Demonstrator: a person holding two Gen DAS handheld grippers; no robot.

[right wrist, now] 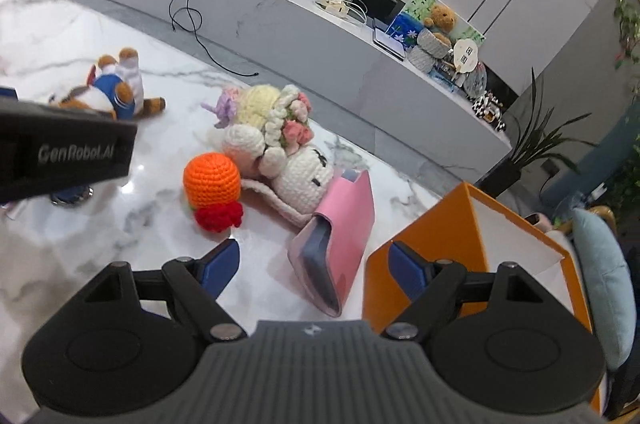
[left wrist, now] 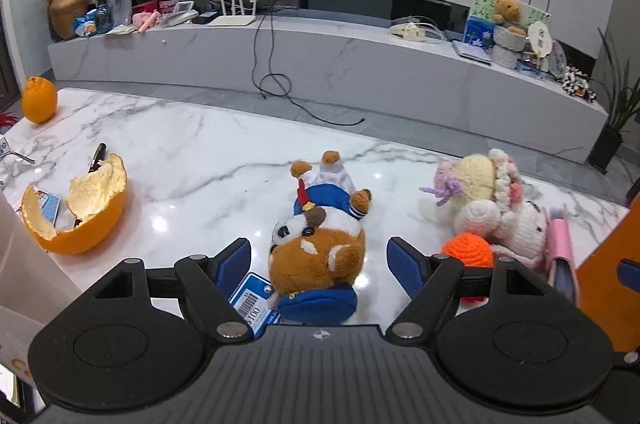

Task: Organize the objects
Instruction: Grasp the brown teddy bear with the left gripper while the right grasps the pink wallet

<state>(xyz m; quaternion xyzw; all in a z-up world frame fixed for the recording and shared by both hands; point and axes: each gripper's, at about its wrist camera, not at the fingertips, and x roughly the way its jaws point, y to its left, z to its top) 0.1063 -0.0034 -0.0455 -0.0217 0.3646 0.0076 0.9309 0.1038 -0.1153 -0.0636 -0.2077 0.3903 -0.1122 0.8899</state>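
A brown and white plush dog (left wrist: 320, 244) in blue clothes lies on the marble table (left wrist: 192, 152), between the fingers of my left gripper (left wrist: 318, 250). The jaws are open, with a gap on each side of the toy. My right gripper (right wrist: 314, 251) is open too and hovers over a pink case (right wrist: 340, 244) lying on its side. Its right finger (right wrist: 406, 262) stands in front of an orange box (right wrist: 460, 236). Beyond the case lie a crochet doll with flowers (right wrist: 280, 144) and an orange crochet ball (right wrist: 212, 180).
An empty orange peel half (left wrist: 80, 216), a pen (left wrist: 97, 157) and a whole orange (left wrist: 39, 99) sit at the table's left. A cardboard box (left wrist: 24, 264) stands at the near left. A price tag (left wrist: 252, 300) lies beside the plush dog. A long TV cabinet (left wrist: 320, 64) runs behind the table.
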